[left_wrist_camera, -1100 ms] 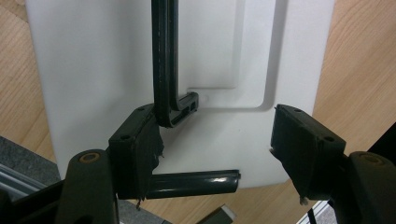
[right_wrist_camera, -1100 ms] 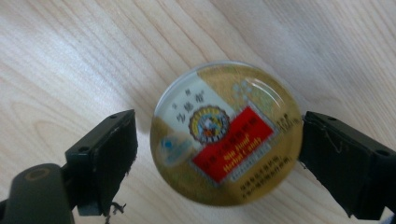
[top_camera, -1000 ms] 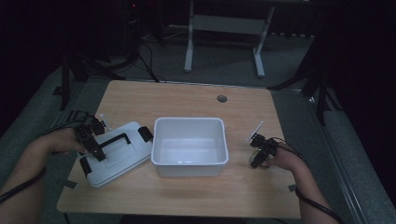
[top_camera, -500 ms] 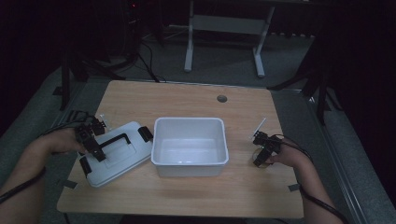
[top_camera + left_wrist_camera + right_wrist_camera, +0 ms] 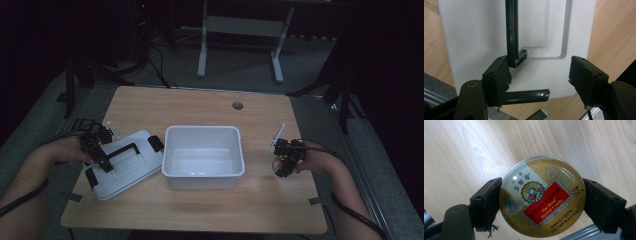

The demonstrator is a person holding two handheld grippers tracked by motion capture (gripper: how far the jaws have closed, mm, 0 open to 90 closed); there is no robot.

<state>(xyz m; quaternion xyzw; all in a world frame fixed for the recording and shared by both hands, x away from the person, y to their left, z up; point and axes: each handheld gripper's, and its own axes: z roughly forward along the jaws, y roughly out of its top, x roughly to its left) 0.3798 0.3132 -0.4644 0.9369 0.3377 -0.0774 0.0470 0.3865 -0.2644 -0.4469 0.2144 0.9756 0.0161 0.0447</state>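
White: one bin (image 5: 204,172), one lid (image 5: 125,167); one candy tin (image 5: 542,196).

A round candy tin (image 5: 542,197) has a red label reading "Nin Jiom Herbal Candy", with Chinese characters above and below.

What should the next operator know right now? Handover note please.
Left hand-held gripper: open, jaws over the white plastic lid with black handle, lying on the wooden table left of the white rectangular plastic bin.
Right hand-held gripper: shut on the round gold herbal candy tin, right of the bin.
Done: tin gripped, lid off.
Left, likely: tin into bin, lid on.
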